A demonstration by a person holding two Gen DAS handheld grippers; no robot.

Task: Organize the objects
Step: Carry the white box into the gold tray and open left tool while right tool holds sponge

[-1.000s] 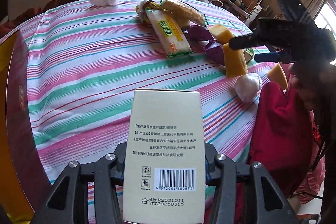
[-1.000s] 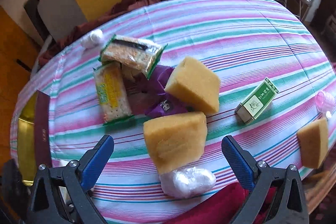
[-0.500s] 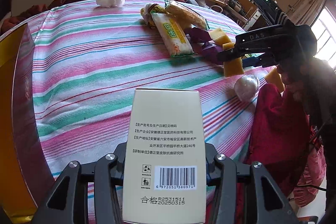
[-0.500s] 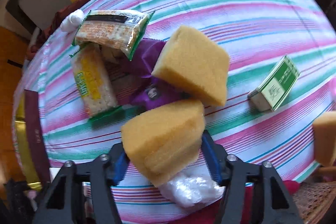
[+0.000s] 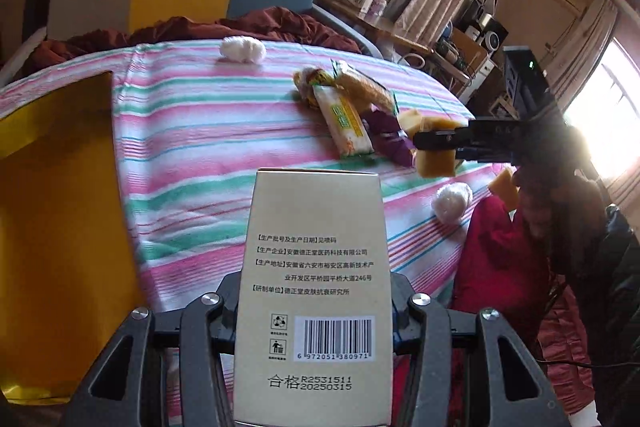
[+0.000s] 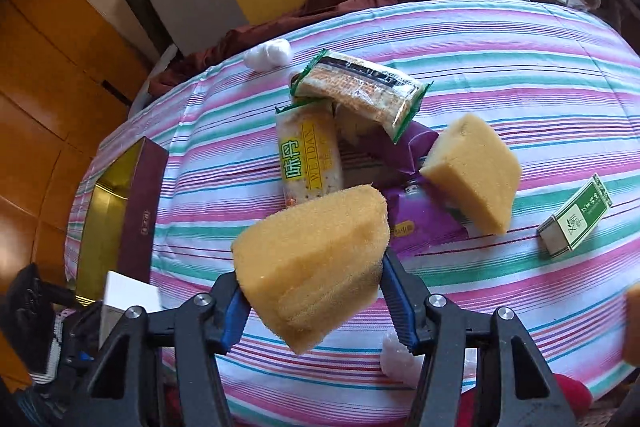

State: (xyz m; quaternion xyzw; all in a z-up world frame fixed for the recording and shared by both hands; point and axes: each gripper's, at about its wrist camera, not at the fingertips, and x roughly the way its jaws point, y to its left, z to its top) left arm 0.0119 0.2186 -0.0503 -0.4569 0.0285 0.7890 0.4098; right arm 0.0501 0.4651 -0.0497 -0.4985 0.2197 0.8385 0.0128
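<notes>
Right gripper (image 6: 316, 311) fingers, just closed, clench the yellow sponge (image 6: 312, 263); left gripper (image 5: 316, 311) grips the carton (image 5: 316, 291); advise carrying both level, clear of the snack packets (image 6: 352, 115), toward the gold-lined box (image 6: 116, 211).

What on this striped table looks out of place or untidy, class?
The snack packets lie in a jumbled heap mid-table, overlapping at odd angles, with a purple wrapper crumpled beneath them and a yellow sponge resting on its edge. The small green box lies apart, askew. Nothing looks spilled or damaged.
</notes>
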